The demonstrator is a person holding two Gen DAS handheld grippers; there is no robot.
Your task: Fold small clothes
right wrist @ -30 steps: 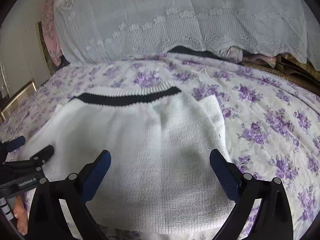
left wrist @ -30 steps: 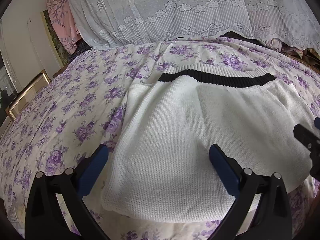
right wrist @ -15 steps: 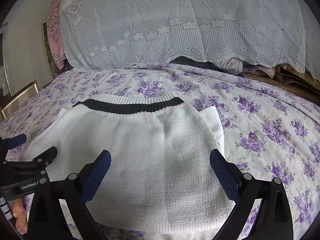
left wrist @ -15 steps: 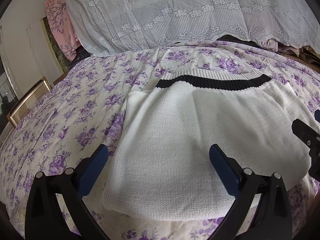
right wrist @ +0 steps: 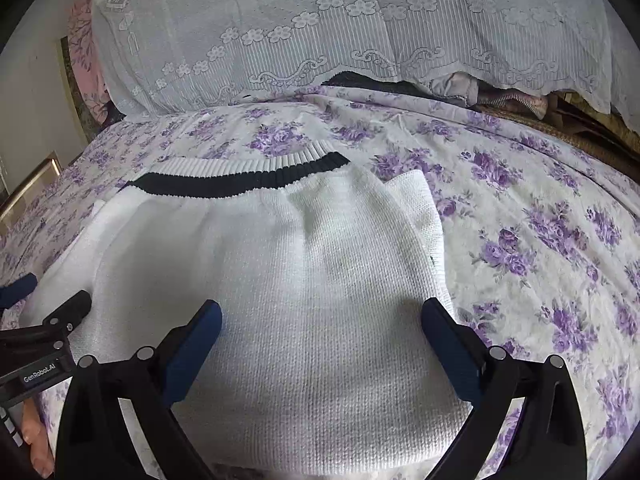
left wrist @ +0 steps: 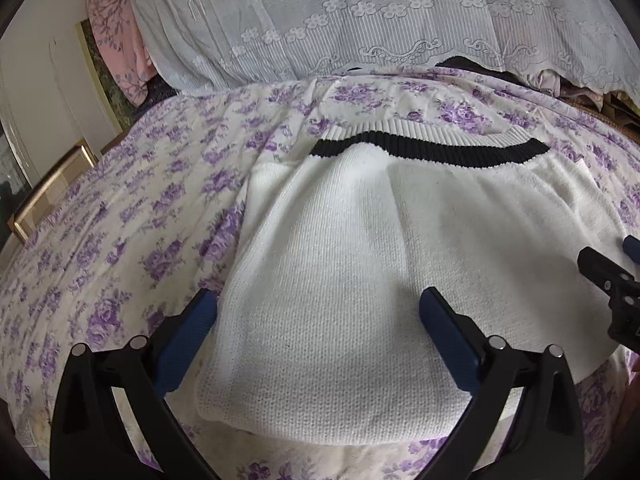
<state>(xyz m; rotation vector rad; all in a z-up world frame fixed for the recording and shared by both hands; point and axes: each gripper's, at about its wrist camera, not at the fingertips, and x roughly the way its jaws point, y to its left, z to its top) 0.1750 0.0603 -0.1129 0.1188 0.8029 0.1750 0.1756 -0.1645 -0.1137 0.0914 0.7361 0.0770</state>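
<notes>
A white knitted sweater (left wrist: 360, 260) lies folded on a bed covered by a cream bedspread (left wrist: 140, 220) printed with purple flowers. The sweater's ribbed band (left wrist: 424, 148), white with a black stripe, sits at the far edge, away from both cameras. A folded layer shows along its right side in the right wrist view.

The left claw (left wrist: 318, 320) hangs over the near left part of the sweater, its two blue-padded fingers (left wrist: 188, 336) spread wide apart and holding nothing. The left finger is above the sweater's left edge and the bedspread, the right finger above the knit.

The right claw (right wrist: 320, 320) hangs over the near right part of the sweater, fingers likewise spread wide and empty. Each claw appears at the edge of the other's view.

A white lace cloth (right wrist: 340, 28) drapes over a heap at the far side of the bed, with pink fabric (left wrist: 116, 36) at the far left.
</notes>
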